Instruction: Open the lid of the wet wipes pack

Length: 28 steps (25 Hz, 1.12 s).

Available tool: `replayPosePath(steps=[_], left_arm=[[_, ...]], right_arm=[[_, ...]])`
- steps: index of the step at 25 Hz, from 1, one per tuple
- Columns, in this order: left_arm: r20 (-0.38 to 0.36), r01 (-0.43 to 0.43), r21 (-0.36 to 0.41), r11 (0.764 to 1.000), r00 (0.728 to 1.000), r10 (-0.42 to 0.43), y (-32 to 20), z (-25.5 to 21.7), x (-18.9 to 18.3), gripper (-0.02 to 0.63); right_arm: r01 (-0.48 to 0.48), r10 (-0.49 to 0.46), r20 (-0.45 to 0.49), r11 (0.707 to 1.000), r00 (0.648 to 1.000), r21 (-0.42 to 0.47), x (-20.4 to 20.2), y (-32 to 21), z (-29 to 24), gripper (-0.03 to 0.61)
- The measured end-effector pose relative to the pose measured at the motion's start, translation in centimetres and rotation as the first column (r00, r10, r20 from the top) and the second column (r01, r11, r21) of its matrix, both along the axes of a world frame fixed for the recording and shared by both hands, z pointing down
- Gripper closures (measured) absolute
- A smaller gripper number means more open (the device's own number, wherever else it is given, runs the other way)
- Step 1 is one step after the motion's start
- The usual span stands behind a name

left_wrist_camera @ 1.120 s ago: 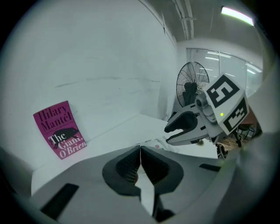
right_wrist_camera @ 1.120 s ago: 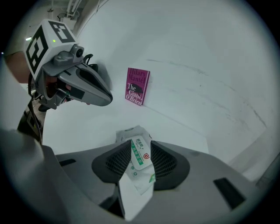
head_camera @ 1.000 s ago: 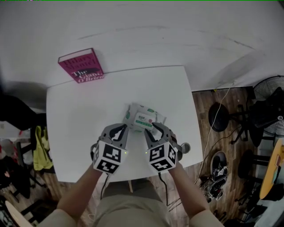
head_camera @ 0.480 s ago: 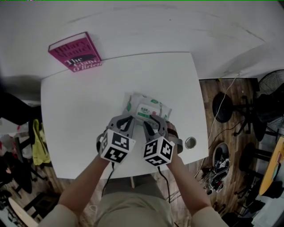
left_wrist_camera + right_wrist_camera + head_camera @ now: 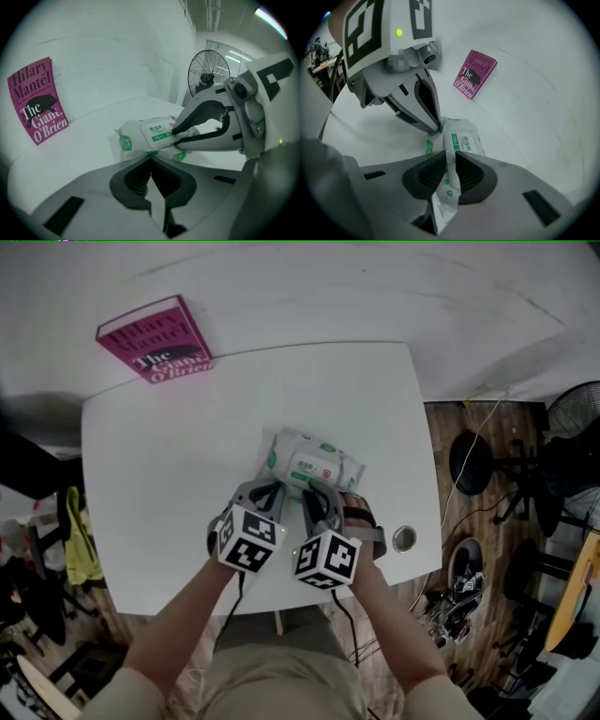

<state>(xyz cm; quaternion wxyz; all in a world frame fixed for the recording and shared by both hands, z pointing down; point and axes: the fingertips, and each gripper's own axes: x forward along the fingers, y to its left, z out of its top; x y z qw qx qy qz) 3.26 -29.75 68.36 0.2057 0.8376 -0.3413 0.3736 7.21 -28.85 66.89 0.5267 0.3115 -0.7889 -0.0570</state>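
The wet wipes pack [image 5: 314, 463], white with green print, lies flat in the middle of the white table [image 5: 159, 474]. Its rectangular lid label [image 5: 309, 468] faces up and looks flat. Both grippers stand at the pack's near end, side by side. My left gripper [image 5: 151, 157] is shut on the pack's near left edge; a thin white strip shows between its pads. My right gripper [image 5: 449, 159] is closing, and the pack's crimped end seam [image 5: 446, 187] is pinched between its ribbed pads. In the right gripper view the left gripper [image 5: 439, 130] has its tips closed at the pack's [image 5: 464, 140] corner.
A pink paperback book [image 5: 155, 338] lies at the table's far left corner. A small round metal object [image 5: 404, 539] sits by the table's near right edge. A standing fan [image 5: 208, 75], chairs and cables are on the wooden floor to the right.
Both grippers have come down and forward onto the pack's near end. The right gripper's jaws have narrowed onto the end seam.
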Motion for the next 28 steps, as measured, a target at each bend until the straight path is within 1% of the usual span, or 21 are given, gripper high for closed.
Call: replayPosePath(steps=[1, 5, 8, 10, 13, 15, 18, 22, 24, 28], left_arm=[[-0.006, 0.005, 0.000, 1.000, 1.000, -0.005, 0.0, 0.0, 0.0, 0.592], [-0.022, -0.006, -0.007, 1.000, 1.000, 0.006, -0.3, 0.3, 0.2, 0.592], [-0.036, -0.016, -0.024, 1.000, 0.999, 0.015, -0.1, 0.4, 0.0, 0.592], [-0.035, -0.019, -0.029, 0.999, 0.999, 0.018, -0.2, 0.4, 0.1, 0.592], [-0.023, -0.022, -0.028, 0.999, 1.000, 0.021, -0.2, 0.5, 0.2, 0.592], [-0.022, -0.021, -0.025, 0.999, 1.000, 0.021, -0.2, 0.6, 0.1, 0.592], [-0.024, -0.018, -0.023, 1.000, 1.000, 0.018, -0.2, 0.6, 0.1, 0.592], [-0.038, -0.020, -0.015, 1.000, 0.999, 0.019, -0.1, 0.4, 0.3, 0.592], [-0.045, -0.025, -0.009, 1.000, 0.999, 0.025, -0.1, 0.4, 0.2, 0.592], [-0.050, -0.026, -0.011, 1.000, 0.998, 0.026, -0.1, 0.4, 0.1, 0.592]], right_arm=[[-0.001, 0.001, 0.004, 1.000, 1.000, -0.002, 0.0, 0.0, 0.0, 0.500], [-0.004, 0.004, 0.019, 1.000, 1.000, -0.005, 0.1, -0.1, -0.3, 0.514], [-0.016, 0.016, 0.059, 1.000, 0.998, 0.002, -0.1, -0.2, -0.9, 0.520], [-0.027, 0.026, 0.084, 0.999, 0.996, 0.017, 0.0, -0.4, -1.6, 0.525], [-0.073, 0.063, 0.134, 0.995, 0.989, 0.071, 0.5, -1.6, -3.7, 0.537], [-0.119, 0.102, 0.178, 0.989, 0.979, 0.091, 1.2, -3.0, -5.0, 0.540], [-0.177, 0.150, 0.248, 0.980, 0.957, 0.088, 2.2, -5.2, -6.0, 0.539], [-0.248, 0.207, 0.338, 0.965, 0.918, 0.082, 3.4, -7.2, -6.1, 0.535], [-0.279, 0.235, 0.361, 0.958, 0.903, 0.074, 3.8, -7.9, -5.8, 0.531], [-0.298, 0.253, 0.362, 0.952, 0.897, 0.072, 4.1, -9.5, -4.9, 0.528]])
